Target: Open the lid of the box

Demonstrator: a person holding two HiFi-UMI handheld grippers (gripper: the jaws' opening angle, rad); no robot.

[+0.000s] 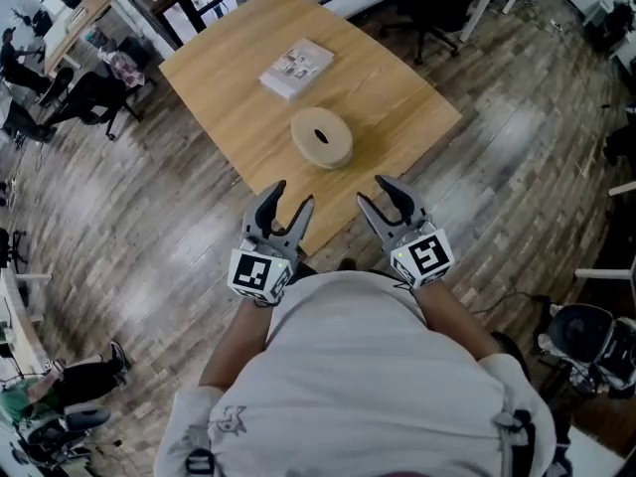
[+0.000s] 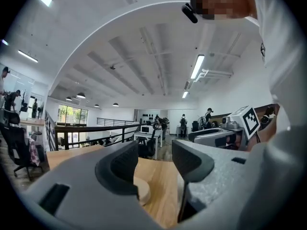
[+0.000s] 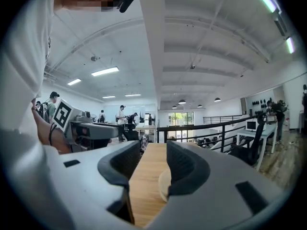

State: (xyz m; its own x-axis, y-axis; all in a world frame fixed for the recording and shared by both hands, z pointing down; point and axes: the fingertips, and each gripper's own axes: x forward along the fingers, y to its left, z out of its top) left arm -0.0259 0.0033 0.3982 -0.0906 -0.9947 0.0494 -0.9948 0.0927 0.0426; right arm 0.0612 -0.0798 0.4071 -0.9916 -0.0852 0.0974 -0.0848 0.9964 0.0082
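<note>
At 7 o'clock of the round box [image 1: 321, 138], left hand-held gripper [image 1: 291, 199]: jaws apart, gripping nothing. That round box near the middle of the surface [image 1: 229, 87], touched by neither. At 5 o'clock, right hand-held gripper [image 1: 375, 192]: jaws likewise apart, empty.

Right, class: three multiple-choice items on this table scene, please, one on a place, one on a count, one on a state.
1. Where is the round box relative to the white packet?
A nearer the person
B farther from the person
C on top of it

2. How many things lie on the table?
A one
B two
C four

3. How are the left gripper and right gripper?
A both open, holding nothing
B both shut on the box
C one holds the packet

Key:
1. A, the box lies between packet and grippers.
2. B, only box and packet lie there.
3. A, both gripper views show jaws apart, short of the box.
</note>
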